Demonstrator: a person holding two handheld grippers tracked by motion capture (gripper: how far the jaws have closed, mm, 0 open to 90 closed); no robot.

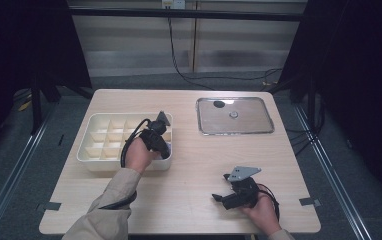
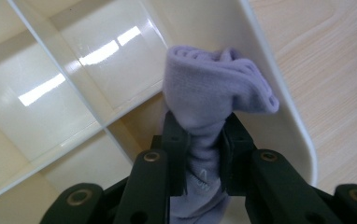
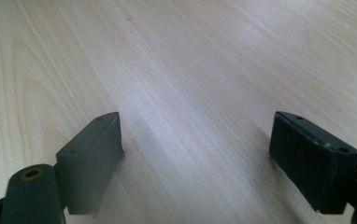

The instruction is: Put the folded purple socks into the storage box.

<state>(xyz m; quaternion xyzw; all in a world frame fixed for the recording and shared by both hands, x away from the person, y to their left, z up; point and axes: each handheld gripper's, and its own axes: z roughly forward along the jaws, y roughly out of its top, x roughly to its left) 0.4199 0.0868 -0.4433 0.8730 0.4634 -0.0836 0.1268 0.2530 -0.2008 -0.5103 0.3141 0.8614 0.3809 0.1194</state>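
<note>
A rolled lilac cloth [image 2: 214,98] is clamped between the black jaws of my left gripper [image 2: 204,140], which is shut on it. The cloth hangs over a compartment at the near right corner of the cream divided organiser tray [image 2: 284,107]. In the high view my left gripper [image 1: 160,145] sits over the tray [image 1: 99,150] by its right wall. My right gripper [image 1: 220,198] rests low over the bare table near the front edge, pointing left. Its jaws stand wide apart with only wood between them [image 3: 195,140].
A steel baking tray [image 1: 235,116] lies at the back right of the wooden table [image 1: 189,165], holding a small dark item [image 1: 219,104] and a small round piece [image 1: 233,114]. Cables trail on the floor behind. Dark curtains flank both sides.
</note>
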